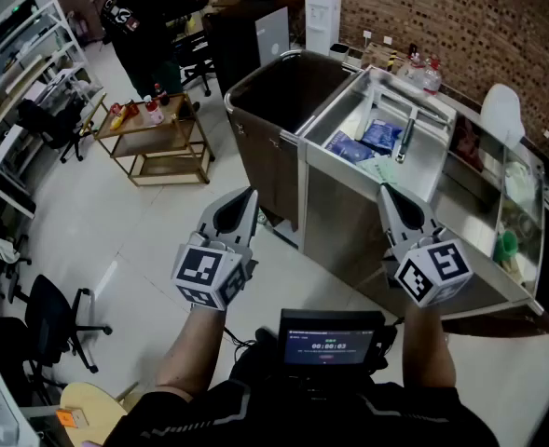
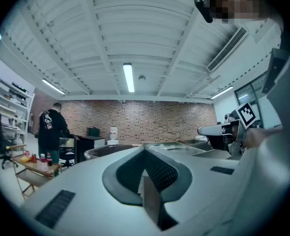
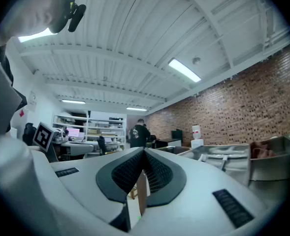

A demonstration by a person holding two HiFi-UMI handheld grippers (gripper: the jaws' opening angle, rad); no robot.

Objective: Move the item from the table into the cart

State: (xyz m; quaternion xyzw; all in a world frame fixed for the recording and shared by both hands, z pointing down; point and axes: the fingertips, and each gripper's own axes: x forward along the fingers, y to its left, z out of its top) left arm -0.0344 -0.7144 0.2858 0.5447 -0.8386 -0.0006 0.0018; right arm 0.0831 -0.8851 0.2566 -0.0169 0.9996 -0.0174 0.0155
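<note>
Head view is showing both grippers hovering level over the floor, well short of the steel surface [image 1: 344, 217]. The main risk is lying in the reach itself. The left gripper [image 1: 248, 196] and the right gripper [image 1: 387, 194] are each holding their fingers pressed together with nothing between them. Pushing in like this would be shoving the item, not pinching it. The tray's front wall could also be blocking a level approach.

The deep bin [image 1: 293, 87], standing at the surface's left end, is looking dark and empty; I am taking it for the cart. Beside it, the open steel tray [image 1: 347, 112] is holding the blue packets [image 1: 363, 141], probably the task's item. They are lying overlapped near its front edge, so one pinch could be lifting two or letting a soft one slip. A long metal tool [image 1: 404, 140] is resting just beside them and could be getting knocked. Toward the surface's right end, a narrower compartment is holding a green thing [image 1: 507, 245], too small to tell.
</note>
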